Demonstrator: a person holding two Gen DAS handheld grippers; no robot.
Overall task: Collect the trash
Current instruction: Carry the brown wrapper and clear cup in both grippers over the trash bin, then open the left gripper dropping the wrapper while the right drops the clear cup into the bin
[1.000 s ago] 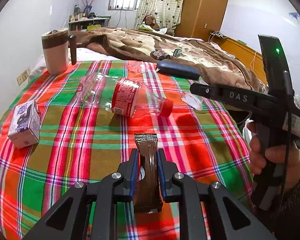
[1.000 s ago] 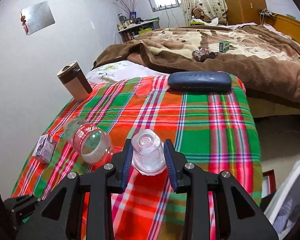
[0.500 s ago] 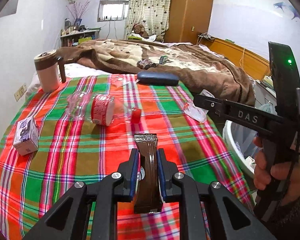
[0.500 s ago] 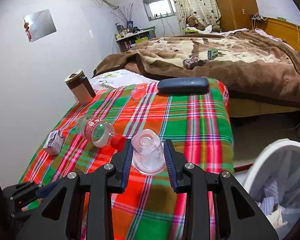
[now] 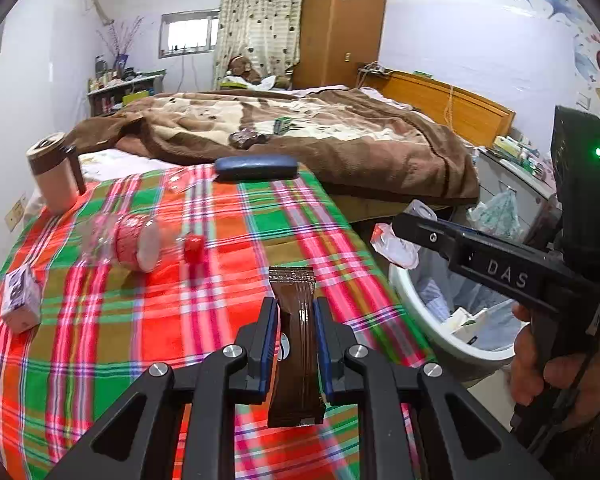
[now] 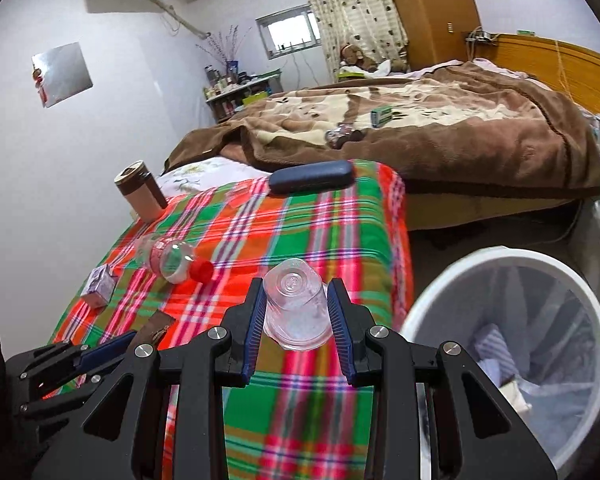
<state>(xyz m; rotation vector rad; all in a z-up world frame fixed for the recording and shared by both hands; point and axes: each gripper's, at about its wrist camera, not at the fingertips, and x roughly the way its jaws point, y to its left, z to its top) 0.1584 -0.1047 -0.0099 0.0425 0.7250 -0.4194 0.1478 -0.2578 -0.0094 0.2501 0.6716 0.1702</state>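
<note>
My left gripper is shut on a brown snack wrapper, held above the plaid cloth. My right gripper is shut on a clear plastic cup, bottom facing away. A white trash bin with a liner stands on the floor to the right of the bed; it also shows in the left wrist view, bin. In that view the right gripper reaches over the bin, with a hand on its handle. An empty bottle with a red cap and a small carton lie on the cloth.
A brown-and-beige mug stands at the cloth's far left. A dark blue glasses case lies at its far edge, with a brown blanket beyond. A wooden headboard and wardrobe are at the back.
Both grippers have swung right with their loads, away from the bottle and carton. The trash bin has come into view at the right in both wrist views.
</note>
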